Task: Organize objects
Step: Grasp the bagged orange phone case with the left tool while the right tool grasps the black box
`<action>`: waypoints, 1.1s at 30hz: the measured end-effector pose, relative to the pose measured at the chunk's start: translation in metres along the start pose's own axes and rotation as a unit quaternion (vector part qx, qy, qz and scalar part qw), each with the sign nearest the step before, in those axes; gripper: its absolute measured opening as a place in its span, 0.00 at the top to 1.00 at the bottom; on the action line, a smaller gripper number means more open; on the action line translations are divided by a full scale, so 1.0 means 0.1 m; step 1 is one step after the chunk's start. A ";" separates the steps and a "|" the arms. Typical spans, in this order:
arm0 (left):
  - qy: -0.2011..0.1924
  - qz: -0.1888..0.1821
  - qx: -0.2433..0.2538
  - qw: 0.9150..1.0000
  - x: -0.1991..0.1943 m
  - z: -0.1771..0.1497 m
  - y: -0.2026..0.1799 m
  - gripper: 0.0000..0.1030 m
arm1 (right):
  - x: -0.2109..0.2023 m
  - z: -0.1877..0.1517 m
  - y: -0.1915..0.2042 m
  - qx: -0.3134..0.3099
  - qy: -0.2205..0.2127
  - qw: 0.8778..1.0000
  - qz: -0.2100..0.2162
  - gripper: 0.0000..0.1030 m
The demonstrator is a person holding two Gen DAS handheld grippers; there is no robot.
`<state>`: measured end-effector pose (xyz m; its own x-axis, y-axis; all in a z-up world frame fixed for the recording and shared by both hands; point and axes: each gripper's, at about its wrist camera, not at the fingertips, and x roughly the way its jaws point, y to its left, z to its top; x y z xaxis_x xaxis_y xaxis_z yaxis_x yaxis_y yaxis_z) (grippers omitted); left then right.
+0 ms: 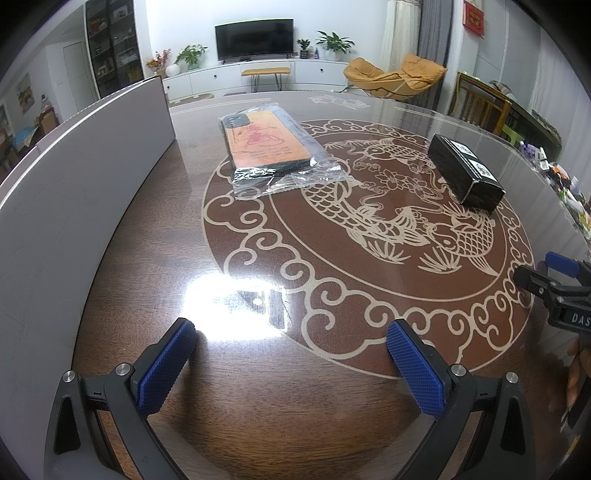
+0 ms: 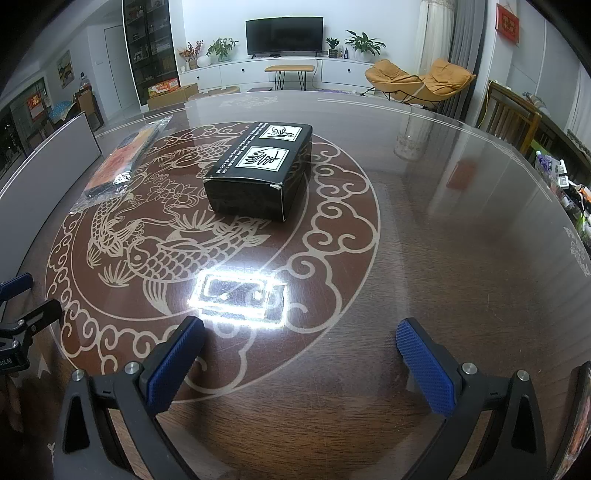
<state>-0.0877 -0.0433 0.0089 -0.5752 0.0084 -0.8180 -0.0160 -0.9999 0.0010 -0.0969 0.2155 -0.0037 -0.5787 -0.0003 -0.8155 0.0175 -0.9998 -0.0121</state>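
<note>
Objects for organizing are seen lying ahead of two empty grippers, none of them held. The left gripper (image 1: 291, 339) is held low over the tabletop (image 1: 258, 406) with its blue-padded fingers (image 1: 166, 365) spread wide and nothing between them; a bright lamp glare is reflected on the glossy surface just beyond the left pad. The right gripper (image 2: 301, 343) is likewise held over the tabletop, its fingers (image 2: 424, 373) spread wide and closed on nothing, with a rectangular light reflection just ahead of them. Farther out, a black box (image 2: 258, 173) with white labels on its top is seen resting on the carp medallion (image 2: 166, 251) inlaid in the wood, straight ahead of the right gripper. A phone case in clear plastic wrap (image 1: 273, 155), orange on its face, lies flat at the medallion's far left edge, well apart from the box. A grey panel (image 1: 74, 192) is stood upright along the left edge of the tabletop. Beyond the table, a television (image 2: 284, 35), potted plants and an orange chair (image 2: 417, 81) are visible.
</note>
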 end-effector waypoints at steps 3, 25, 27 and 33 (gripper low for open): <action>0.026 -0.003 0.001 1.000 0.03 0.07 0.00 0.00 | 0.00 0.00 0.00 0.000 0.000 1.000 0.000 0.00; 0.067 -0.009 -0.071 0.995 1.19 1.81 0.49 0.00 | 0.00 -0.01 0.01 0.001 0.000 1.000 0.000 0.00; 0.064 0.013 -0.066 0.996 1.23 1.82 0.50 0.00 | 0.00 -0.01 0.00 0.001 -0.001 1.000 -0.001 0.00; 0.046 0.027 -0.049 0.997 1.22 1.78 0.49 0.00 | 0.00 -0.01 0.00 0.001 -0.001 1.000 -0.001 0.00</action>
<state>-0.3039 -0.0886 0.0117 -0.4961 -0.0417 -0.8673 0.0954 -0.9954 -0.0067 -0.0957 0.2154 -0.0043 -0.5799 0.0017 -0.8147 0.0148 -0.9998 -0.0126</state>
